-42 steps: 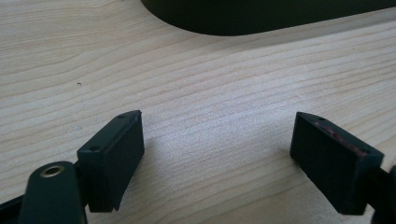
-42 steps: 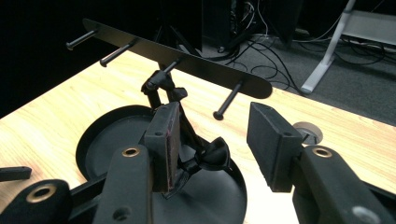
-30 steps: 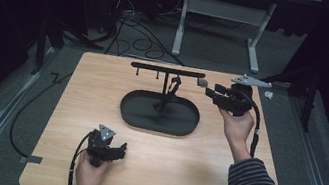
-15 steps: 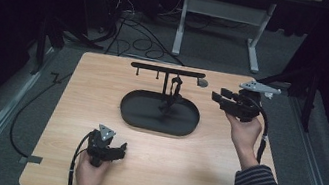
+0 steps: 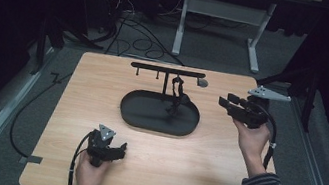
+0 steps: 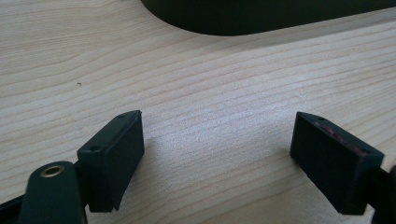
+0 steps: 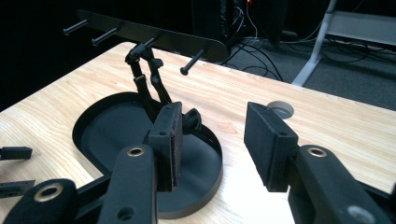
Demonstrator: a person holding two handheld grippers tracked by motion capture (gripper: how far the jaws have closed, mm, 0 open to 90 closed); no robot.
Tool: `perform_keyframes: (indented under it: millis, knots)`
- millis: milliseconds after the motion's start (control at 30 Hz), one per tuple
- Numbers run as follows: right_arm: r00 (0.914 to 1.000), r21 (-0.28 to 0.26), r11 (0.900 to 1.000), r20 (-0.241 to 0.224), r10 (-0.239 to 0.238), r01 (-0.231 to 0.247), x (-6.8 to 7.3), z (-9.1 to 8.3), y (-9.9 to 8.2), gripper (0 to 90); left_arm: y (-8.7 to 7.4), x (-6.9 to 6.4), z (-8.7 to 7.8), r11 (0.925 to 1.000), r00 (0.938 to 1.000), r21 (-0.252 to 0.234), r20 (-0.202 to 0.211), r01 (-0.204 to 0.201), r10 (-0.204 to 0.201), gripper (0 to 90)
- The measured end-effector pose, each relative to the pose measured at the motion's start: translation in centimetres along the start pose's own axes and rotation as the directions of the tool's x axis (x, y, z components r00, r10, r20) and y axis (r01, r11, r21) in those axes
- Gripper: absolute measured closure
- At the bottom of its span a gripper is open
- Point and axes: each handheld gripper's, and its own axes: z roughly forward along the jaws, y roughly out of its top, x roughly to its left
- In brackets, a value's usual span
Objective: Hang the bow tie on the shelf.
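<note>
- While a black strap-like thing [image 5: 176,99] hangs from one peg of the black stand [image 5: 168,71], its lower end rests in the black oval tray [image 5: 138,118] that forms the stand's base.
- From the right gripper view, the hanging thing [image 7: 147,77] looks like a thin black band looped over a peg, but I cannot tell just what it is.
- Three more pegs on the bar are bare.
- The right gripper [image 5: 226,102] is held up in the air, just to the right of the tray, and it points at the hanging thing.
- Its jaws are wide apart and hold nothing.
- The left gripper [image 5: 121,149] rests low on the wooden table [image 5: 73,108], near the front edge, well apart from the tray.
- Its jaws are wide apart too, with bare wood between them, as the left gripper view shows.
- I think the step in hand is the reach, since the right gripper is aimed at the band but not touching it.
- Next, I think the right gripper needs to go in closer, put one jaw on each side of the band, and pinch it gently.
- Then it must lift the loop up and off the peg without tipping the stand.
</note>
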Motion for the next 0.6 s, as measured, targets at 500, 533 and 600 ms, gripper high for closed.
perform_keyframes:
  millis: [500, 533, 600]
  knots:
    - [1.0000, -0.022, 0.9997, 0.007, 0.007, -0.007, -0.7, -2.5, -1.6, 58.7, 0.0, 0.0, 0.0, 1.0000, 1.0000, 0.000, 0.000, 0.000, 0.000, 17.8]
    - [0.9999, -0.019, 0.9998, 0.011, 0.009, -0.008, -0.7, -2.6, -1.7, 58.7, 0.0, 0.0, 0.0, 1.0000, 1.0000, 0.000, -0.001, 0.000, 0.000, 17.8]
    - [0.9999, -0.023, 0.9997, 0.009, 0.009, -0.009, -0.7, -2.9, -2.0, 58.6, 0.0, 0.0, 0.0, 1.0000, 1.0000, 0.000, 0.000, 0.000, 0.000, 17.8]
